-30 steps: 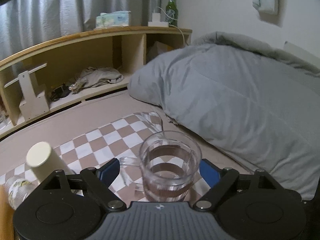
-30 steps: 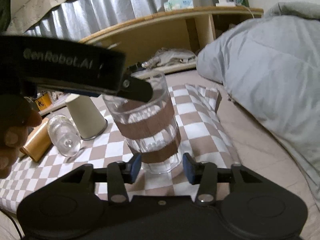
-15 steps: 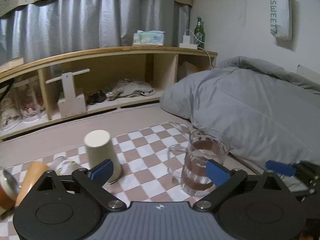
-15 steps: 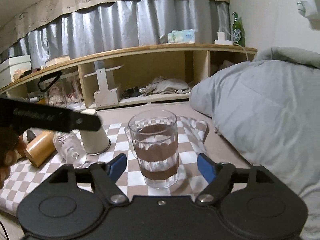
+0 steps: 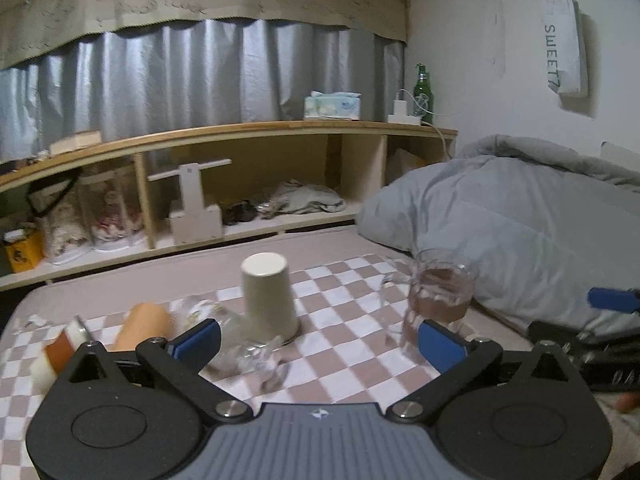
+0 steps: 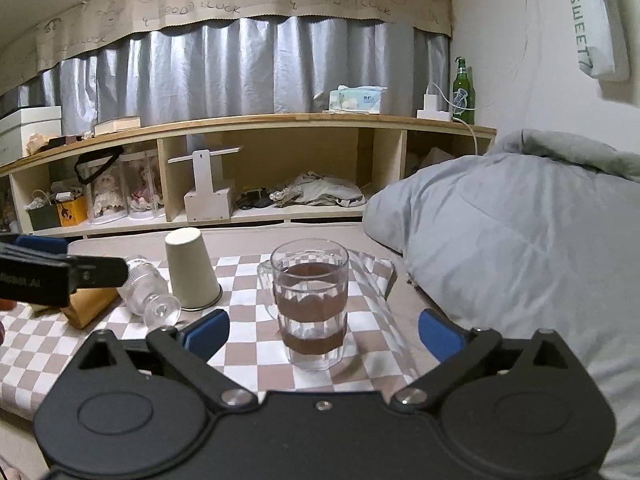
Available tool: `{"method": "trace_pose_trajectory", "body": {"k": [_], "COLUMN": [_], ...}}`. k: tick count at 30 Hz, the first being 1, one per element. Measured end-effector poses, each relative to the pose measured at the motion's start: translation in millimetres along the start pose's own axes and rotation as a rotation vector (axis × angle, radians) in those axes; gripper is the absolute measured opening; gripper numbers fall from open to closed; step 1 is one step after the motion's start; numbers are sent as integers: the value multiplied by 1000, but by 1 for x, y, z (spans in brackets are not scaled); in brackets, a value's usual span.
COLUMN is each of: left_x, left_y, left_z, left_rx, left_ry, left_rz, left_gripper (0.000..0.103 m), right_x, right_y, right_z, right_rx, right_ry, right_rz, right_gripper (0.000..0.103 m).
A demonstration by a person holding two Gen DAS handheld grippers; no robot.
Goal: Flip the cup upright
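The clear glass mug (image 6: 310,308) stands upright on the checked cloth (image 6: 256,354) on the bed. It looks heavy, slippery and breakable; hold its sides. The left gripper (image 5: 318,334) and right gripper (image 6: 324,330) are both wide open, holding nothing.

A clear glass mug (image 6: 310,308) with a side handle stands upright, mouth up, on a brown-and-white checkered cloth (image 6: 248,344), its faceted walls showing the checks behind as brown bands. Just beside it on the same cloth, a cream paper cup (image 6: 191,273) sits upside down, rim flat on the fabric and base uppermost.
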State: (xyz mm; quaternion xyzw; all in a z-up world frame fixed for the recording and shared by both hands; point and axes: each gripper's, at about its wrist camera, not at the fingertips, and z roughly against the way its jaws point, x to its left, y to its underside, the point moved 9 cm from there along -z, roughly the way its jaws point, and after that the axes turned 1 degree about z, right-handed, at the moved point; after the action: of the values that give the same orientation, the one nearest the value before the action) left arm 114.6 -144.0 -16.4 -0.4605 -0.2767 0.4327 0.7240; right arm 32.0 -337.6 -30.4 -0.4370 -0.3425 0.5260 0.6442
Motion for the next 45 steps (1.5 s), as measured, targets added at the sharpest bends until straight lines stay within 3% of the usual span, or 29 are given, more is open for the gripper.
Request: {"method": "trace_pose_trajectory", "body": {"k": [11, 22, 45], "left_x": [22, 24, 24], "left_y": [31, 41, 47], "left_z": [18, 20, 19], "left_rx": [5, 3, 5], "left_ry": [-12, -19, -18], "left_rz": [42, 37, 29], "left_gripper": [103, 103, 103], "right_x": [5, 12, 11], "right_y": [9, 20, 29], "right_z": [27, 34, 31], "right_rx": [-15, -45, -22], "right_ry": [46, 70, 73], "right_rz": [-17, 10, 7], "right_gripper": [103, 103, 103]}}
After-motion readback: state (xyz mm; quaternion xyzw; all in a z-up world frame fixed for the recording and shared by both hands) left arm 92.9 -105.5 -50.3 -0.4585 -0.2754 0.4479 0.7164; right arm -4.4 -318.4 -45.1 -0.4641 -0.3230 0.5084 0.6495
